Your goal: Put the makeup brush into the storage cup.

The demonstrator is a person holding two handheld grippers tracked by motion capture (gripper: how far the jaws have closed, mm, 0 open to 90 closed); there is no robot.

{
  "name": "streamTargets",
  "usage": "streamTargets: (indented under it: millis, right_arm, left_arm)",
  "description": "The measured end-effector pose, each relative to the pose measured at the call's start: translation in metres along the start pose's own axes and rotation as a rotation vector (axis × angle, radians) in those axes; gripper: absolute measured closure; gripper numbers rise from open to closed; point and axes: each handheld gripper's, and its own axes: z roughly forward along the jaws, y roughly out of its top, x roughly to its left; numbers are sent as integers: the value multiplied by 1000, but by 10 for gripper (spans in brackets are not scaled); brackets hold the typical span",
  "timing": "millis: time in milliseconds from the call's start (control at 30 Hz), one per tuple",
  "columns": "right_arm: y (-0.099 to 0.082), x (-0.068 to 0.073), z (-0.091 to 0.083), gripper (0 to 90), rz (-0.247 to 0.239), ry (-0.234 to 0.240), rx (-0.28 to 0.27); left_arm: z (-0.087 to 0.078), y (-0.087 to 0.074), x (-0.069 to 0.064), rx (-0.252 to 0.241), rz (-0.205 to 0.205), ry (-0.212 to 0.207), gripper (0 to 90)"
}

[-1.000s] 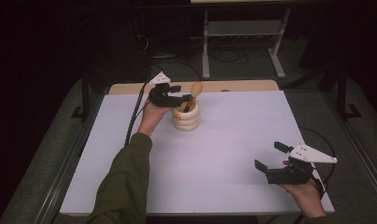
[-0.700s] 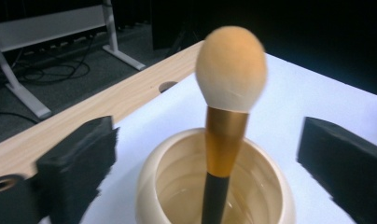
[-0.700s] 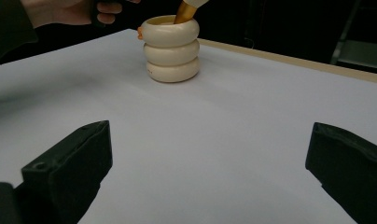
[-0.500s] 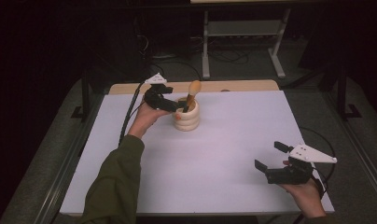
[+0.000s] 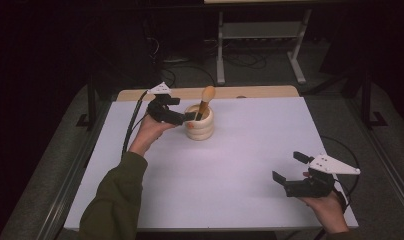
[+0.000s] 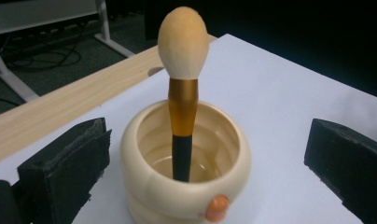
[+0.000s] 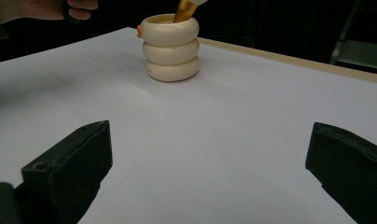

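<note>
High view: cream ribbed cup stands upright on the white table, toward its far left. A makeup brush stands in the cup, handle down, peach head up, long axis near vertical and leaning slightly right. Left gripper sits just left of the cup, jaws just opened and spread, nothing gripped. Right gripper rests near the table's near right corner, well apart, jaws wide, holding nothing.

Left gripper view: cup interior, brush's gold ferrule and black handle, an orange knob on the cup's near wall; both pads flank the cup without touching.

Right gripper view: cup's three stacked rings at a distance; brush head cropped.
</note>
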Motion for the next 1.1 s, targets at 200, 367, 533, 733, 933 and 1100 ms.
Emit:
streamTargets:
  millis: [200, 367, 533, 733, 933, 1100]
  right_arm:
    - [0, 0, 0, 0, 1, 0, -1]
    - [0, 0, 0, 0, -3, 0, 0]
    - [0, 0, 0, 0, -1, -1, 1]
    - [0, 0, 0, 0, 0, -4, 1]
    - [0, 1, 0, 0, -6, -2, 1]
    - [1, 1, 0, 0, -8, -4, 0]
  left_arm:
    - [-12, -8, -4, 6, -19, 7, 0]
    - [-24, -14, -10, 0, -7, 0, 0]
    - [-35, -19, -20, -30, 0, 2, 0]
    - [-47, -24, -30, -17, 11, -5, 0]
    - [-59, -31, -37, -18, 10, 5, 0]
    - [-68, -38, -42, 2, 12, 18, 0]
